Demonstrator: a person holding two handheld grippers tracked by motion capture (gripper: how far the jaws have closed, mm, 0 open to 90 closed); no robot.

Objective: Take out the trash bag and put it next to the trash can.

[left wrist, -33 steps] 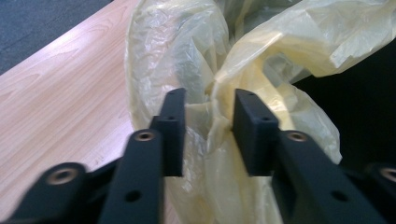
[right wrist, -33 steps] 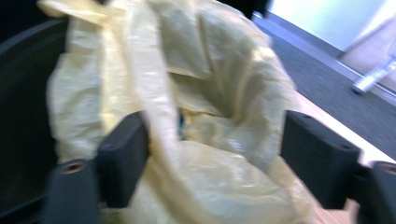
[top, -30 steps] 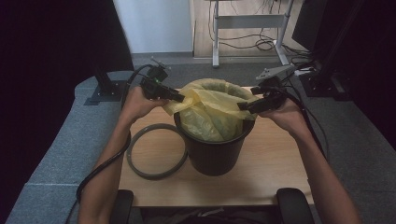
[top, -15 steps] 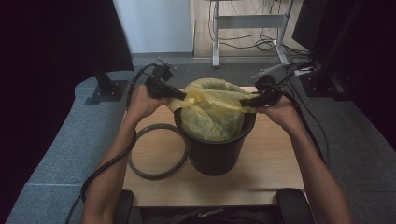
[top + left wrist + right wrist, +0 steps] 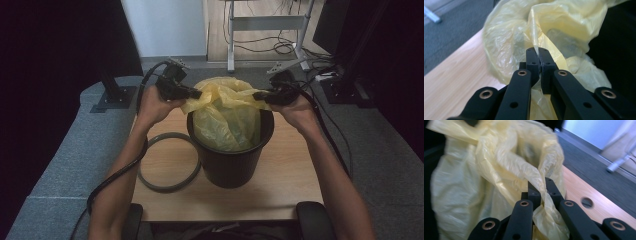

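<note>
A black bin (image 5: 231, 157) stands on the wooden table (image 5: 280, 190), lined with a yellow plastic bag (image 5: 226, 117). The bag's top rises above the rim. At the bin's left, my left gripper (image 5: 196, 93) is shut on the bag's left edge. In the left gripper view the jaws of the left gripper (image 5: 539, 55) pinch a fold of the bag (image 5: 554, 27). My right gripper (image 5: 258, 95) is shut on the bag's right edge, at the right of the rim. The right gripper view has a twisted strip of the bag (image 5: 506, 162) clamped between the jaws of the right gripper (image 5: 541, 185).
A grey ring (image 5: 165, 186) lies flat on the table left of the bin. Grey padded surfaces flank the table on both sides. A metal desk frame (image 5: 265, 30) and cables stand on the floor behind. Black cables trail from both grippers.
Both grippers have moved up and away from me with the bag's edges in them. The bag's top now stands higher over the rim.
</note>
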